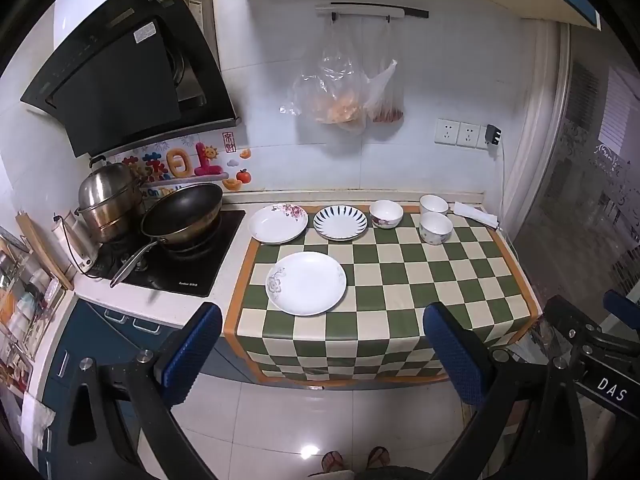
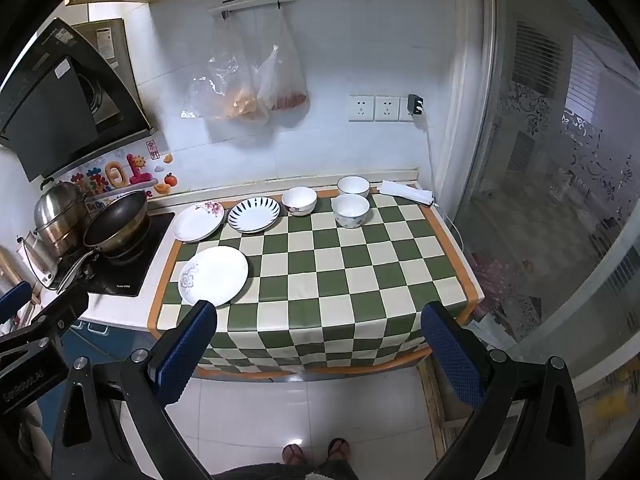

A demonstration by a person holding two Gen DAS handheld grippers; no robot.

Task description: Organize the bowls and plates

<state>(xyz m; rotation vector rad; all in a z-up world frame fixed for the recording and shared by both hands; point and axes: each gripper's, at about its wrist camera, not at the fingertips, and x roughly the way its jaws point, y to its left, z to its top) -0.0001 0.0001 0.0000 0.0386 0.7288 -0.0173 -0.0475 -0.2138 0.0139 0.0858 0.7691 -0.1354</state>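
Observation:
On the green-checked cloth [image 1: 400, 276] [image 2: 340, 280] lie three plates: a large white plate [image 1: 306, 282] [image 2: 213, 276] in front, a floral plate [image 1: 278, 223] [image 2: 199, 221] and a blue-striped plate [image 1: 340, 222] [image 2: 254, 214] behind it. Three bowls stand at the back: a floral bowl [image 1: 386, 213] [image 2: 299, 200] and two white bowls [image 1: 435, 228] [image 2: 351, 210], [image 1: 433, 204] [image 2: 353, 186]. My left gripper [image 1: 322, 354] and right gripper [image 2: 318, 354] are open and empty, held in front of the counter above the floor.
A stove [image 1: 176, 260] with a wok [image 1: 182, 216] [image 2: 116, 222] and a steel pot [image 1: 108, 200] stands left of the cloth. A folded white cloth [image 1: 476, 213] [image 2: 406, 191] lies at the back right. Bags [image 1: 340, 92] hang on the wall. A glass door [image 2: 560, 200] is on the right.

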